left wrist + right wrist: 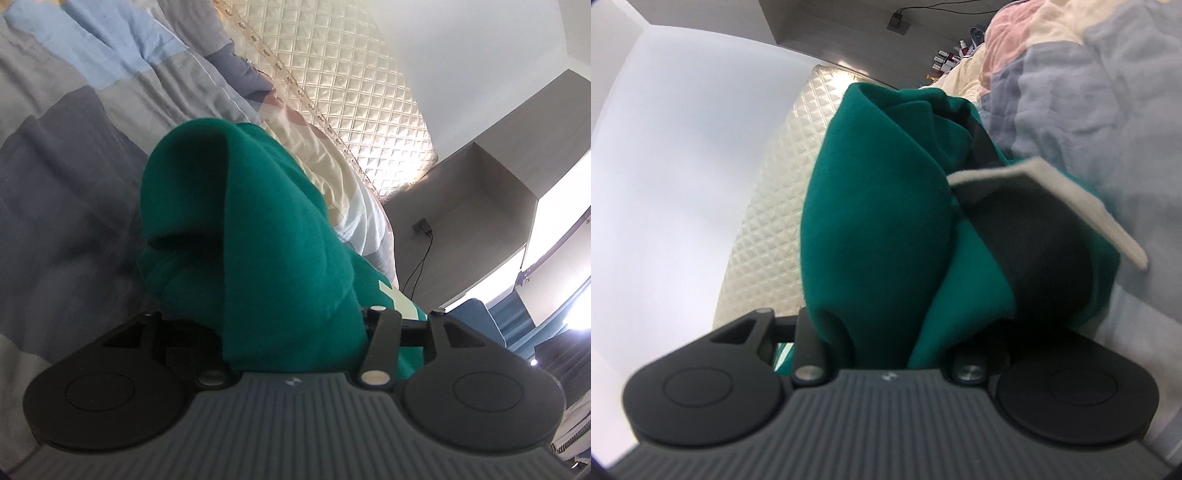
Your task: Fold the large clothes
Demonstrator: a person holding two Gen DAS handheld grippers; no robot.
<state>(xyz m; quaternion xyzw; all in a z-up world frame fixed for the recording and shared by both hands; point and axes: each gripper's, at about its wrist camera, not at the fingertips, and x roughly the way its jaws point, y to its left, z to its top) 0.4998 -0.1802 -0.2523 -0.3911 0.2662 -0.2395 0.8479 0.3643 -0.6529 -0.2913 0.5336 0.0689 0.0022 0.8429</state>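
Observation:
A green garment (pixel 273 236) with a pale printed patch fills the middle of the left wrist view, lifted off the bed. My left gripper (pixel 291 343) is shut on the green garment; the cloth hides its fingertips. In the right wrist view the same green garment (pixel 879 229) bunches up with a black inner band (pixel 1041 266) and a pale grey edge (pixel 1052 199). My right gripper (pixel 882 354) is shut on the green garment, fingertips buried in the folds.
A patchwork quilt of grey, blue and cream (pixel 74 155) covers the bed. A quilted cream headboard (pixel 351 85) stands behind it, with a grey cabinet (pixel 480 206) and a dangling black cable (pixel 421 258) beside it. White wall (pixel 665 166) fills the left of the right wrist view.

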